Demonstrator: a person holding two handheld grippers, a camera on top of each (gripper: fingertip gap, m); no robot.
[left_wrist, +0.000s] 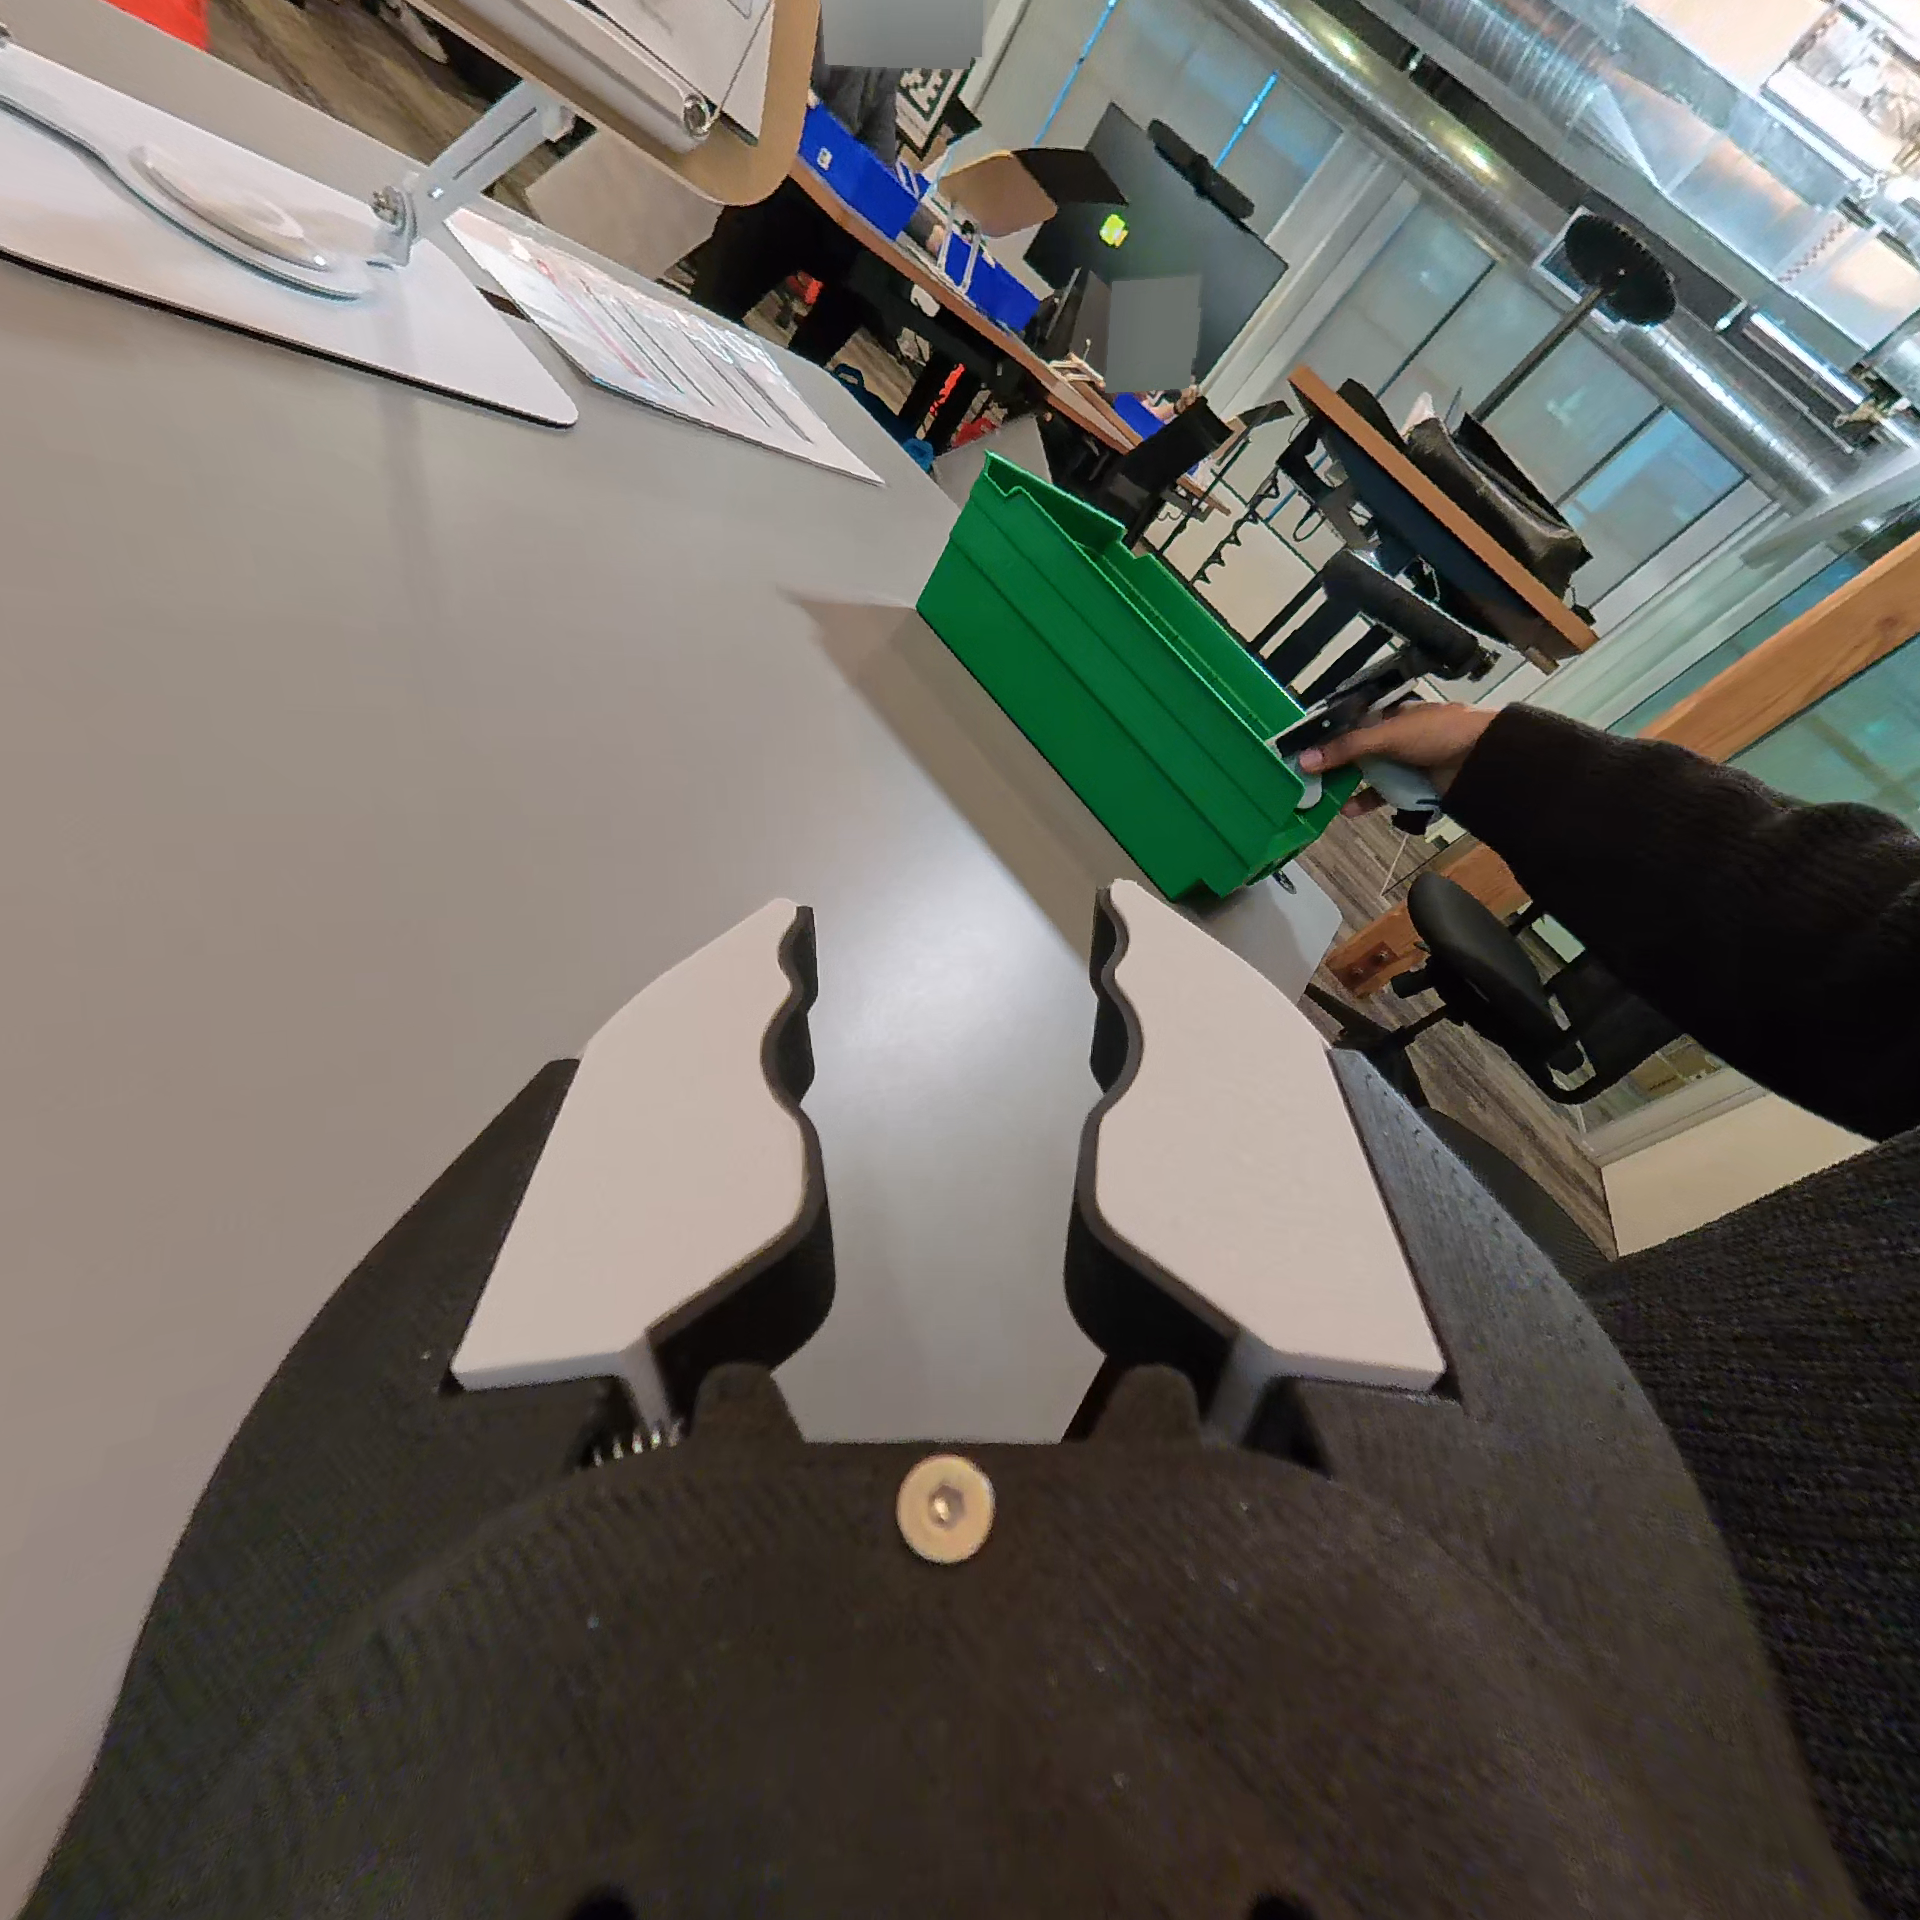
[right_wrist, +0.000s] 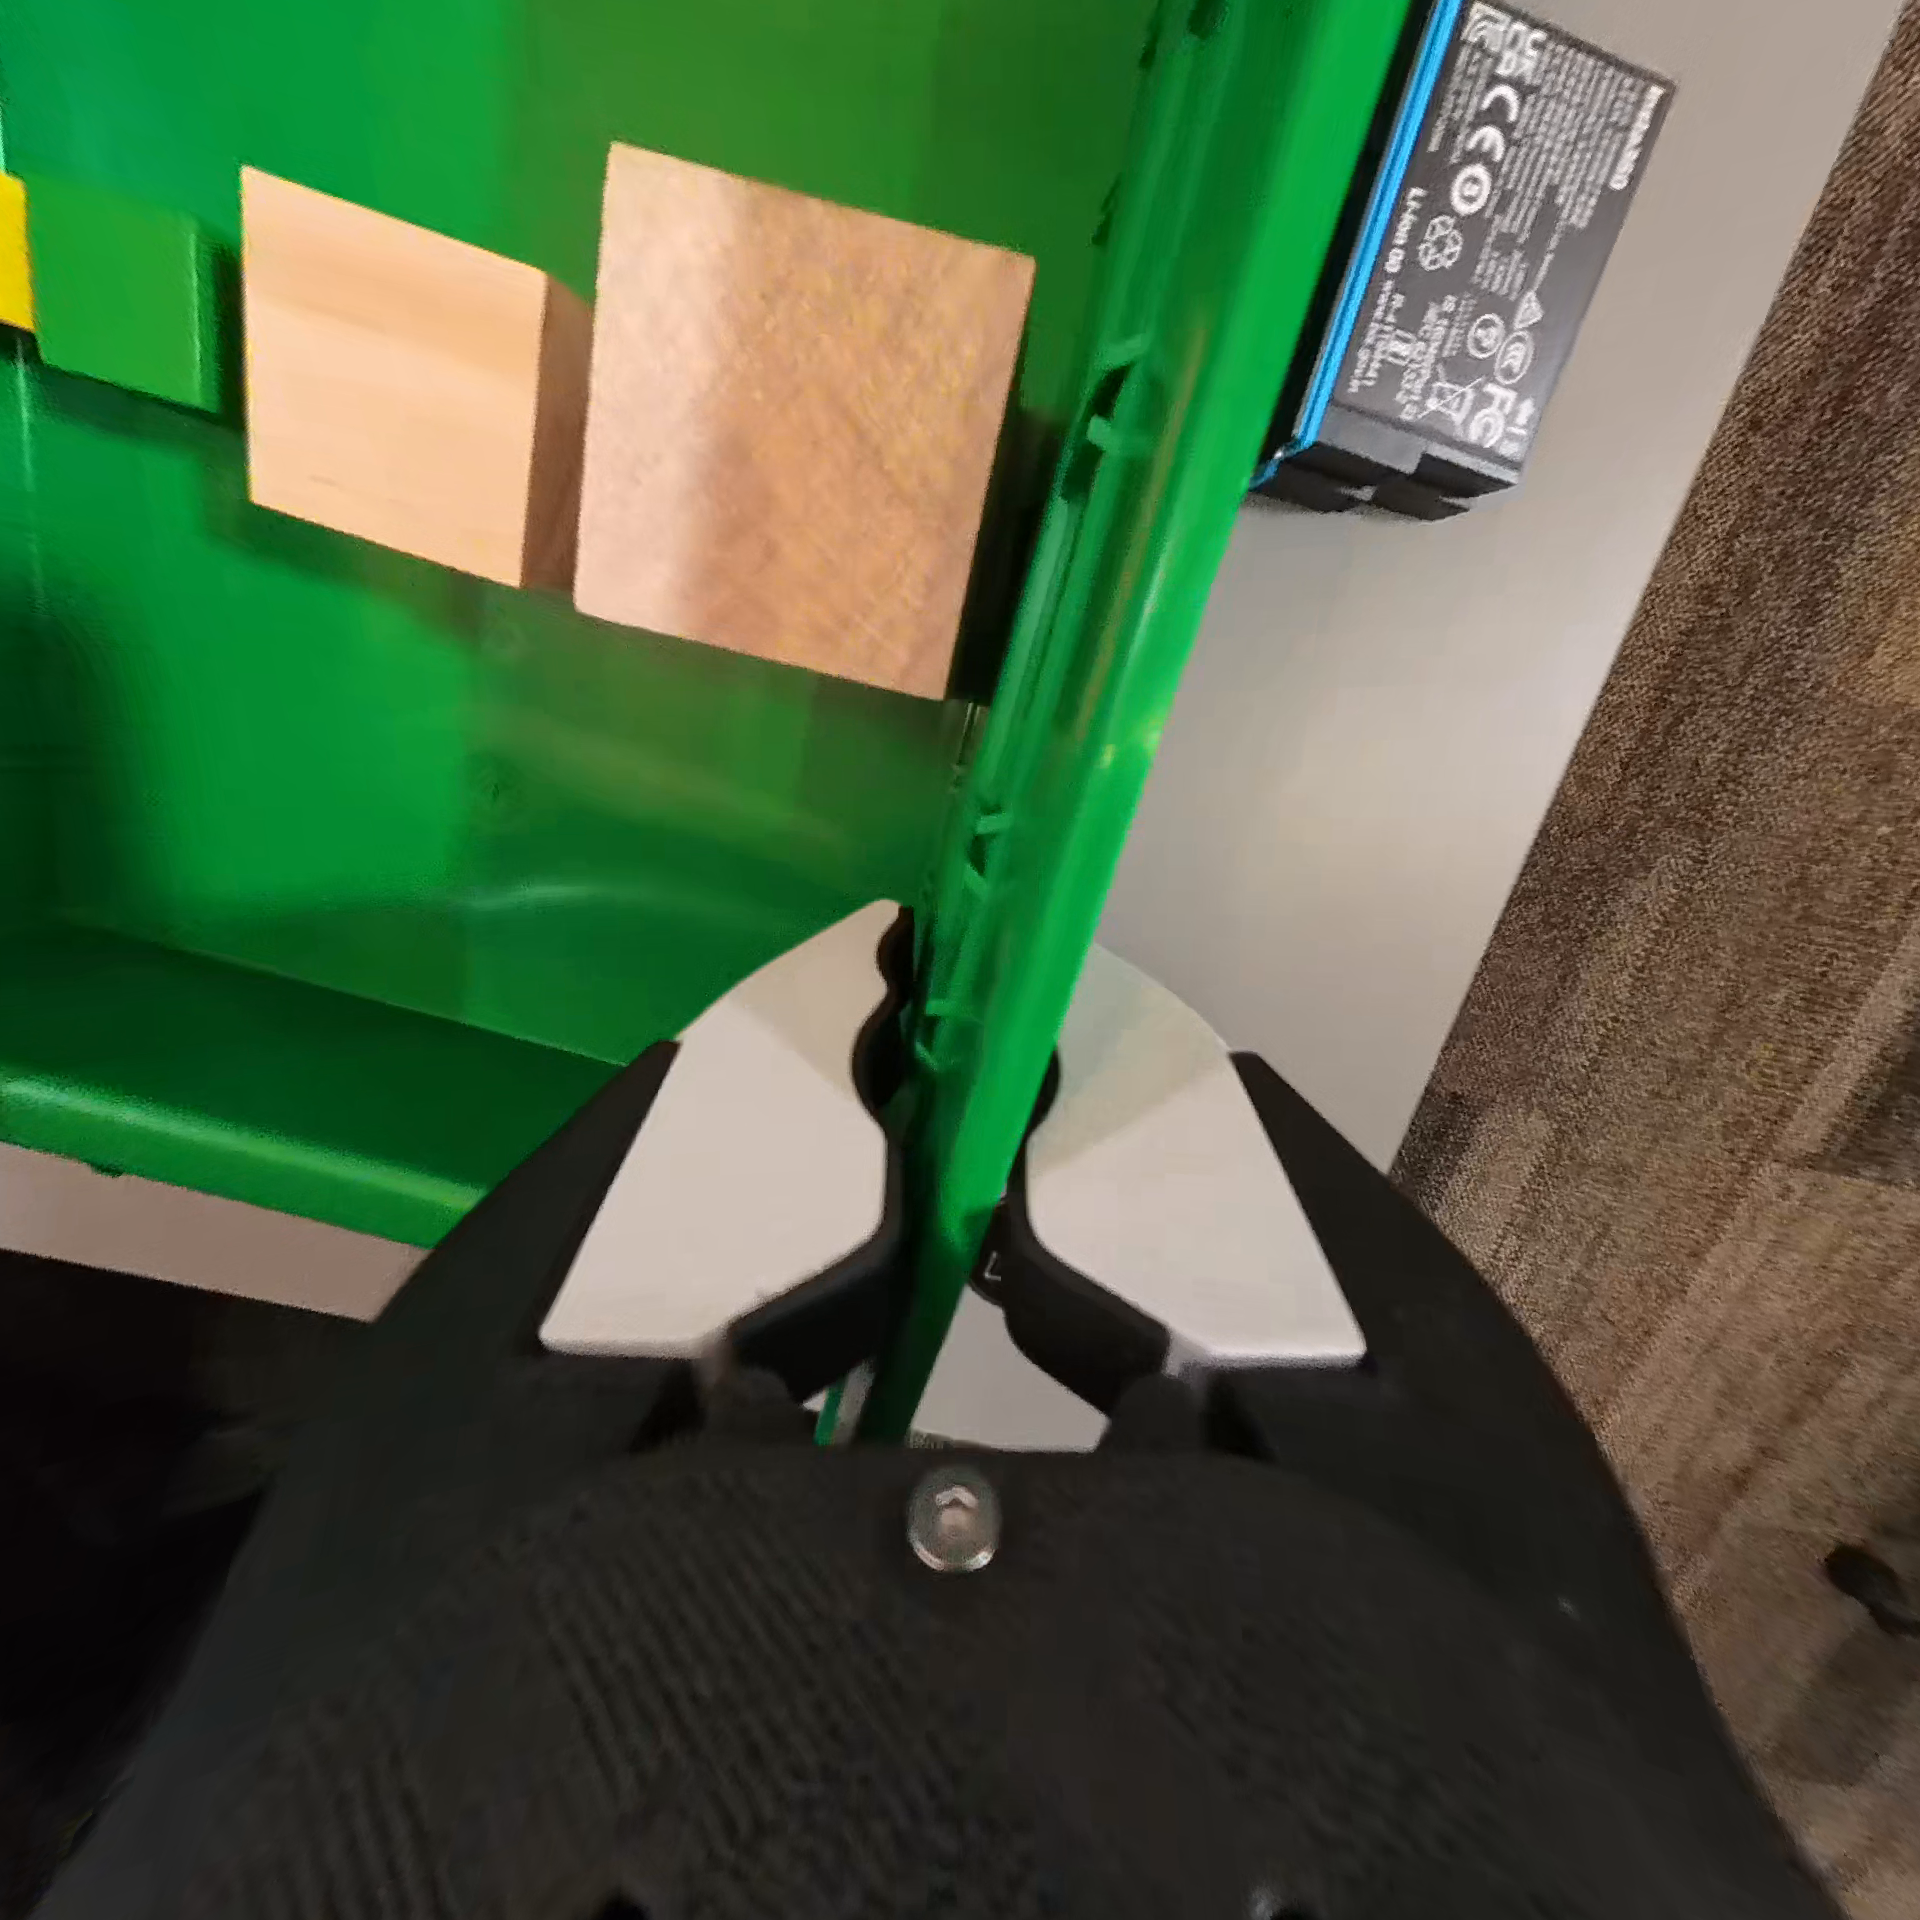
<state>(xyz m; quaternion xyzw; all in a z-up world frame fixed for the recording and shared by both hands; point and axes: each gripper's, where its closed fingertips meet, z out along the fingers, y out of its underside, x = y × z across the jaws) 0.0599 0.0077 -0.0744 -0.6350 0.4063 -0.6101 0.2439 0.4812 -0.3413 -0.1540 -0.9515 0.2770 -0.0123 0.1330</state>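
My right tool (right_wrist: 961, 1122) is clamped on the side wall of the green bin (right_wrist: 436, 790). Inside the bin, two wooden blocks (right_wrist: 790, 416) sit against that wall. Outside it, a black battery pack (right_wrist: 1455, 270) lies on the desk (right_wrist: 1278, 748). My left tool (left_wrist: 951, 935) hovers over bare desk short of the bin, fingers apart, empty.

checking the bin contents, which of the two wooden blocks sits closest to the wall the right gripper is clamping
The larger, rough-grained wooden block, against the green plastic bin wall the right gripper clamps. The smaller, smoother pale wooden block lies beyond it.

A grey table (left_wrist: 416, 831) bears a green bin (left_wrist: 1101, 686) and black battery (right_wrist: 1475, 260).
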